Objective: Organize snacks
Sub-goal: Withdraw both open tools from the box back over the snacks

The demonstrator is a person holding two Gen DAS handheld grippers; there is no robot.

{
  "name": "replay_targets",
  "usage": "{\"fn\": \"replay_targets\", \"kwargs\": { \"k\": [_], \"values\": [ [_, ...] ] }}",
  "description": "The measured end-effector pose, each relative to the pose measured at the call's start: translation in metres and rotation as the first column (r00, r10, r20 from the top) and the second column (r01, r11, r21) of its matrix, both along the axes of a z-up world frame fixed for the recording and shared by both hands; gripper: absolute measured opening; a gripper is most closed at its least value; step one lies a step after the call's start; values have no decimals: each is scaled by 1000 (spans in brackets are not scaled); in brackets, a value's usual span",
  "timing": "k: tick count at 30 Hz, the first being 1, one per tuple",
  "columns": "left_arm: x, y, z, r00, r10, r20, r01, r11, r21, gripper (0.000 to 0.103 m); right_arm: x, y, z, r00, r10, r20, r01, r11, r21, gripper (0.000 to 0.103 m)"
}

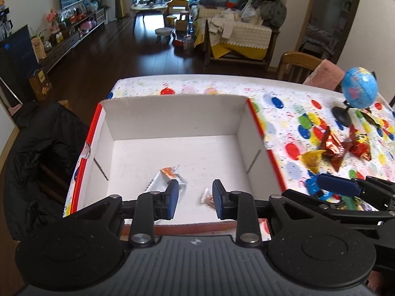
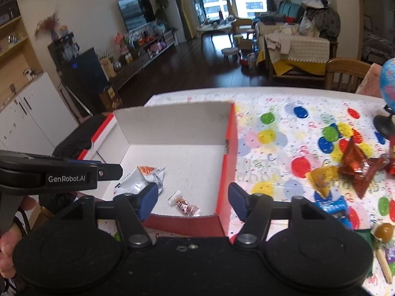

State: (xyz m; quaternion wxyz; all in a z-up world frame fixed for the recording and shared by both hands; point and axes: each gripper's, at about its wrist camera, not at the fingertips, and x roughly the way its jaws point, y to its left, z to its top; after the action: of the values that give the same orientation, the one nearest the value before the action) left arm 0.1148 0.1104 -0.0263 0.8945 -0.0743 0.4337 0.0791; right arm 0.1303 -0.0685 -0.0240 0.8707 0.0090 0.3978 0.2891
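Your left gripper (image 1: pixel 193 198) hangs over the near edge of the box (image 1: pixel 172 113), its jaws a narrow gap apart with nothing between them. Your right gripper (image 2: pixel 193 201) sits just to the right of it, straddling the box's near right corner, jaws spread wide and holding nothing.

The box is white inside with red outer walls and stands on the table (image 1: pixel 284 91), which wears a balloon-print cloth. Two snacks lie on the box floor near its front wall: a silver packet (image 2: pixel 138 182) with an orange corner on the left, and a small clear-wrapped candy (image 2: pixel 184 206) a little to its right. They lie apart from each other and neither touches a gripper.

The rest of the snacks are still on the cloth to the right of the box: a yellow wrapper (image 2: pixel 321 176), a brown triangular pack (image 2: pixel 356 165) touching it, a blue packet (image 2: pixel 333 206) closer to you, and a round brown sweet (image 2: pixel 384 231) at the near right. A small globe (image 1: pixel 359 87) on a black stand rises behind them.
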Motion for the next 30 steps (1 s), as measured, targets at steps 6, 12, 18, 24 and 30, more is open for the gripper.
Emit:
{"fn": "replay_targets", "kwargs": {
  "k": [6, 12, 18, 24, 30],
  "values": [
    [-15, -19, 18, 998, -19, 66, 19, 1000, -10, 68, -14, -29, 15, 999, -39, 35, 38, 999, 39, 77],
    [-23, -44, 30, 994, -61, 91, 63, 998, -20, 68, -27, -59, 24, 996, -76, 48, 73, 995, 74, 91],
    [-30, -73, 35, 990, -99, 102, 104, 994, -41, 75, -41, -95, 27, 989, -129, 70, 122, 988, 89, 97],
    [-31, -103, 30, 984, -145, 102, 152, 986, -71, 83, -51, -137, 21, 973, -209, 96, 202, 976, 79, 103],
    [-20, -137, 11, 982, -184, 54, 188, 977, -96, 86, -58, -178, 6, 958, -263, 116, 262, 965, 25, 103]
  ]
}}
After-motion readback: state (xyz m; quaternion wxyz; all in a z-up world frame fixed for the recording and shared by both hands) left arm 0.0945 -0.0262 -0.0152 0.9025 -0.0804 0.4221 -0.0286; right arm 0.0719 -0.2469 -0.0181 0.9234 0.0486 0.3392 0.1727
